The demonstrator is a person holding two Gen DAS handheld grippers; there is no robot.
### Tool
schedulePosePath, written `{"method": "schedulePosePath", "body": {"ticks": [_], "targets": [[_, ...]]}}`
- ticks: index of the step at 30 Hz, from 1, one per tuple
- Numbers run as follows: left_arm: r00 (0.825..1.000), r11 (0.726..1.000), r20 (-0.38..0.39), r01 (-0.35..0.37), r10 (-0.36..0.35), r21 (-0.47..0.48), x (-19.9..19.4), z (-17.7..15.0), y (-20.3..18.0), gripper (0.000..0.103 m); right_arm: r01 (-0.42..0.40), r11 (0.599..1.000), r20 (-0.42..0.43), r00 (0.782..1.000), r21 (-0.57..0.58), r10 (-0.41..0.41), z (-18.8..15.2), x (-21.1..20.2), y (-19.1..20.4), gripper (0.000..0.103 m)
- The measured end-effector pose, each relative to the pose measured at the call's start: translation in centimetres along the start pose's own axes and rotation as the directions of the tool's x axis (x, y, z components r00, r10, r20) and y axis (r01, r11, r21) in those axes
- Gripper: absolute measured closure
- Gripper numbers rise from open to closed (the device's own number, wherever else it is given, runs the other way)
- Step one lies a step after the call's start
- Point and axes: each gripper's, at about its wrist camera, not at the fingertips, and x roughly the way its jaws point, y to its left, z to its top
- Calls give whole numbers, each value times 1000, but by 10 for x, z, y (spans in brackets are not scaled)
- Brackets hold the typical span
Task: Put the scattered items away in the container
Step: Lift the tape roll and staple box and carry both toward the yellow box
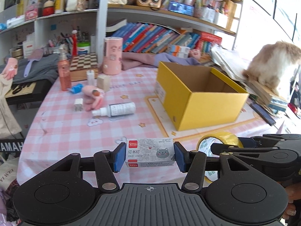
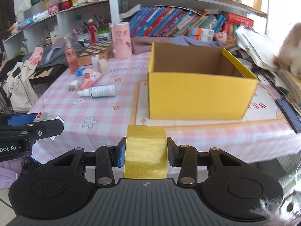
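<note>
- Left wrist view: my left gripper (image 1: 150,155) is clamped on one staples box (image 1: 150,153), long axis running pad to pad, held above the table (image 1: 75,131).
- My right gripper (image 2: 145,151) squeezes one yellow tape roll (image 2: 145,150) on edge, angled down toward the open yellow box (image 2: 197,94).

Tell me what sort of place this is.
Probably a home study or bedroom: crowded bookshelves behind, a table under a pink checked cloth strewn with toiletries and chargers, and a furry pet sitting on stacked books beside the yellow box.
</note>
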Motion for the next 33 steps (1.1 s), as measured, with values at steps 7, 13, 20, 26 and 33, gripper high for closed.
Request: {"method": "schedulePosePath", "body": {"ticks": [7,13,20,26,33], "targets": [[997,997,-24,69,-68,44,4,-1,-17,50,50,997,-16,999,60,-49,-12,-12,-15,64],[991,988,-37,132,-129,82,12,0,-34,50,107,989,-25,994,101,-105,-20,-22,-29,64],[981,974,-65,190,-183,124,20,1,-51,50,155,977,-34,988,146,-152,-24,-28,-42,64],[976,967,-72,214,-206,139,26,3,-60,50,173,972,-41,985,159,-169,-25,-29,-51,64],[973,964,-79,226,-216,144,33,7,-67,50,181,970,-44,983,162,-176,-22,-27,-59,64]]}}
